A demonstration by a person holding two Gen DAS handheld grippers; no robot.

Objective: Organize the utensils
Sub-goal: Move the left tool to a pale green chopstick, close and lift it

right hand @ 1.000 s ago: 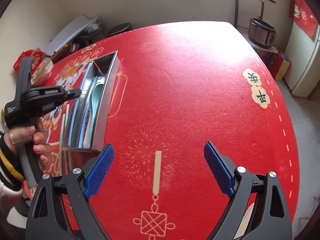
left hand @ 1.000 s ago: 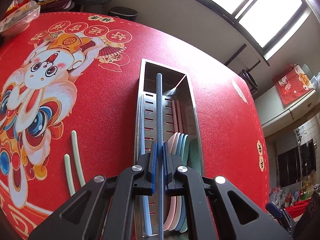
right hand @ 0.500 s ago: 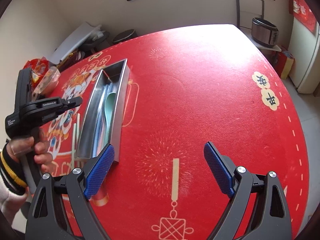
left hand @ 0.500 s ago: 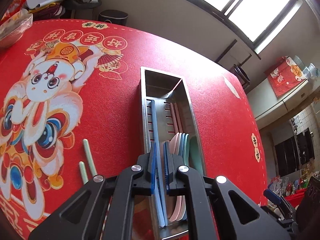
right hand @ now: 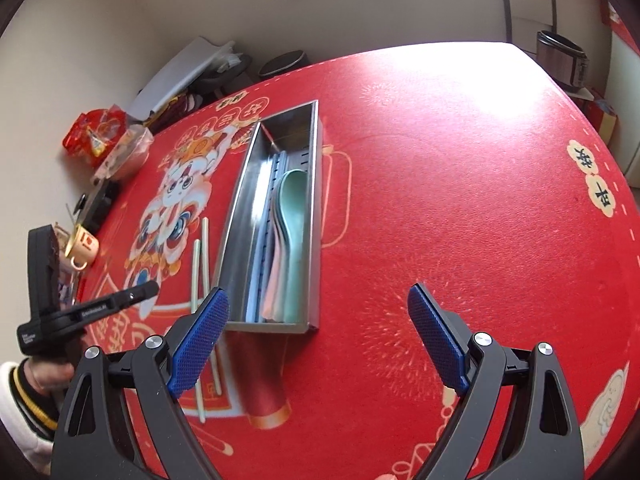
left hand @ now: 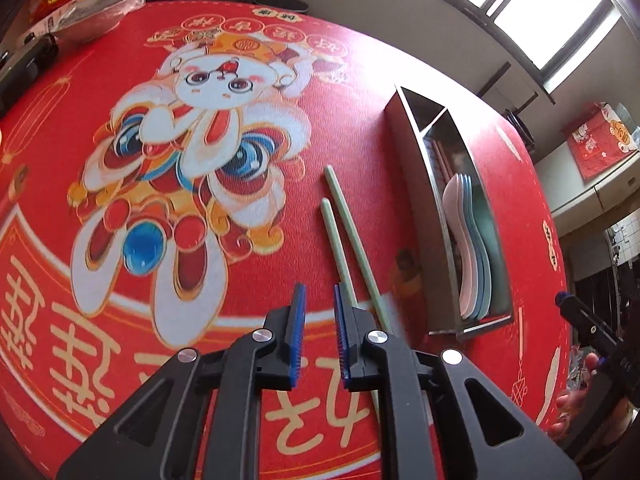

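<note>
Chopsticks [left hand: 352,236], two pale green ones, lie side by side on the red cloth [left hand: 280,92], just left of the steel tray [left hand: 416,208] and roughly parallel to it. They look light, stiff and smooth, so likely to roll or slip; pinching one across its middle seems safest, since a grip near an end would let it swing. The left gripper [left hand: 319,334] hovers over their near ends with a narrow gap between its pads, holding nothing. The right gripper [right hand: 316,344] hangs spread wide and empty near the tray's near end. Spoons [right hand: 292,232] and blue chopsticks [right hand: 262,240] already lie inside the tray. A cup [right hand: 82,248], snack bags [right hand: 96,136] and a bowl [right hand: 124,152] sit far left, well apart. The tray's tall left wall stands between the chopsticks and their place and must be lifted over.
</note>
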